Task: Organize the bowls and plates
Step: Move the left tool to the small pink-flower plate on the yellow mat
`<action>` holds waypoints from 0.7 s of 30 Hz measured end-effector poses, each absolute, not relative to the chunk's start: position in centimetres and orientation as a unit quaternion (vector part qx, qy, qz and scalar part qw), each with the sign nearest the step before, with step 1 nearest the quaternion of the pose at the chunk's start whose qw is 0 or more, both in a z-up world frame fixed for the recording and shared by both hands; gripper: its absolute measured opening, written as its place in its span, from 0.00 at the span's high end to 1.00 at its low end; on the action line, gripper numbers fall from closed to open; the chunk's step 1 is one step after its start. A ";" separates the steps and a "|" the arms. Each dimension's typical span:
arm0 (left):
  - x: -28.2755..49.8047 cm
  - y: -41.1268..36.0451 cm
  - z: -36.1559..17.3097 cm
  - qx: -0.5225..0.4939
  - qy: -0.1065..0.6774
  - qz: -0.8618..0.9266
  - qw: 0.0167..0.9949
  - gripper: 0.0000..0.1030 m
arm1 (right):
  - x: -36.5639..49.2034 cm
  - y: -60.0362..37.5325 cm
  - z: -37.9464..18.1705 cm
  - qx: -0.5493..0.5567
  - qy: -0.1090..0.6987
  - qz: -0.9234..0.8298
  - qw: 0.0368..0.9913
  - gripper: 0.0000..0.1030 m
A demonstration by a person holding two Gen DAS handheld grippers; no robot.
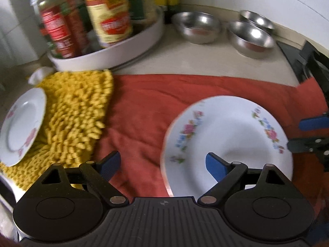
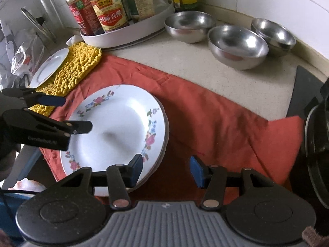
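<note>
Stacking the plates looks like the step in hand: a flowered plate stack (image 2: 117, 127) sits on the red cloth (image 2: 216, 119), while a smaller plate (image 2: 50, 66) rests apart, partly on the yellow mat (image 2: 76, 70) at the worktop's (image 2: 205, 70) left edge. Three steel bowls (image 2: 236, 43) stand unstacked by the back wall, beside the bottle tray (image 2: 131, 32). Left tongs (image 1: 162, 164) hover spread and empty over the stack's left rim; right tongs (image 2: 166, 170) are half spread, pinching nothing. Approach the small plate's free rim low, pinch firmly, then centre it on the stack.
</note>
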State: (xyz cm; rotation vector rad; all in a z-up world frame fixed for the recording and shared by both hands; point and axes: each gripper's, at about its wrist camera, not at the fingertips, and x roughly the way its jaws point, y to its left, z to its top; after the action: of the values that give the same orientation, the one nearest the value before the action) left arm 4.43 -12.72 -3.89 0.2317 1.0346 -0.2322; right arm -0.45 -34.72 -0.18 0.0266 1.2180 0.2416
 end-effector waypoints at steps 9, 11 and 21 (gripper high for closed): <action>5.7 -6.9 -3.4 0.083 0.497 -0.031 0.863 0.08 | 2.5 -31.9 1.3 -0.011 0.537 0.149 0.830 0.53; 6.0 -5.0 -3.3 0.072 0.499 -0.010 0.863 0.08 | 3.4 -30.5 1.4 -0.014 0.530 0.162 0.832 0.53; 8.4 4.6 -2.8 0.046 0.496 0.086 0.863 0.08 | 8.9 -21.0 1.1 -0.044 0.510 0.250 0.822 0.53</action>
State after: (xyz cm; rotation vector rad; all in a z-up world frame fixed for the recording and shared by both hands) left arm 8.35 4.61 -2.79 0.0971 1.0403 0.1797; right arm 8.93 -21.02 1.14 -0.0934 1.0858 0.5328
